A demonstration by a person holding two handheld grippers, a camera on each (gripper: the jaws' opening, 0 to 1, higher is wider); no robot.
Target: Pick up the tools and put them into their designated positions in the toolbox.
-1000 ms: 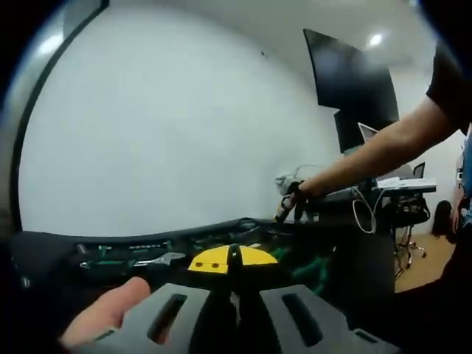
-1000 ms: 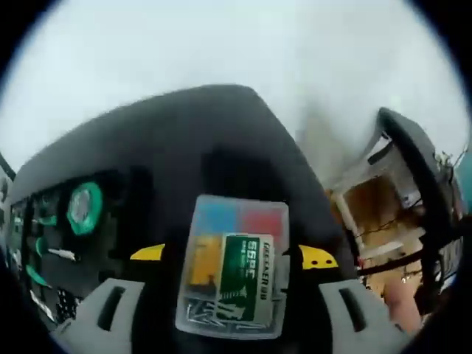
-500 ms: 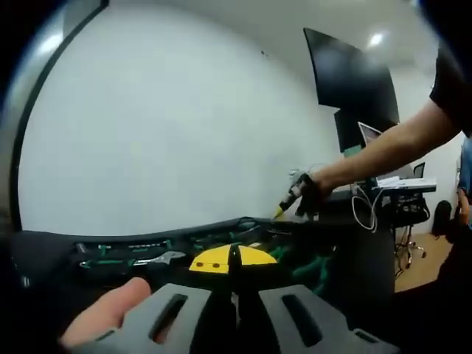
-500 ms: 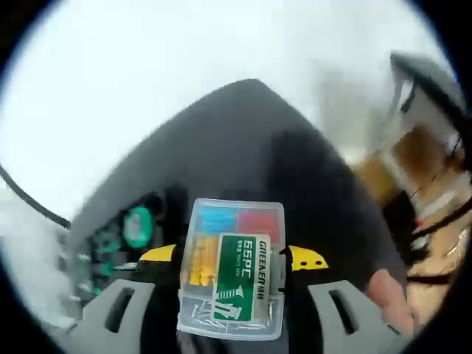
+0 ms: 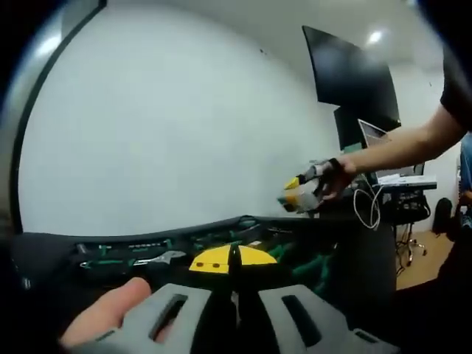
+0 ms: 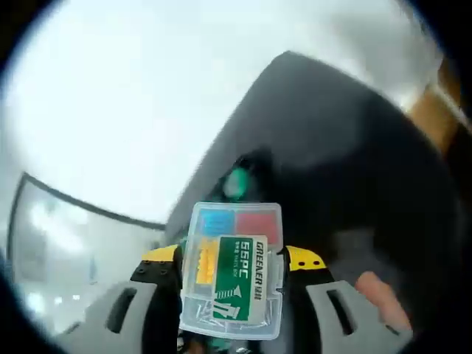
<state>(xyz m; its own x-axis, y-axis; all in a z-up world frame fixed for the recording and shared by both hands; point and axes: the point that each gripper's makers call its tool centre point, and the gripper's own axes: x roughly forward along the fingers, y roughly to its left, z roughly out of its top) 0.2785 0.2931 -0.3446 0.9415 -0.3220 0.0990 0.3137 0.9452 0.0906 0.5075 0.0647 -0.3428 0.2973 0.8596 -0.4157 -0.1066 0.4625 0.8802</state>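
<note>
At the bottom centre, the left gripper (image 5: 234, 271) has its yellow-tipped jaws pressed together. Behind them, the open toolbox (image 5: 184, 247) spans the lower frame. At right, the right gripper (image 5: 301, 193) hovers above the counter (image 5: 369, 251).

Black table (image 5: 354, 251) ahead of my left tool: open toolbox (image 5: 184, 247) on it just beyond my jaws, green-handled tools and a steel wrench (image 5: 158, 259) seated in its slots.

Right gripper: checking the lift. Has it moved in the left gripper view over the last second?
Yes. The right gripper has risen off the toolbox edge and shifted right, toward the monitor.
</note>
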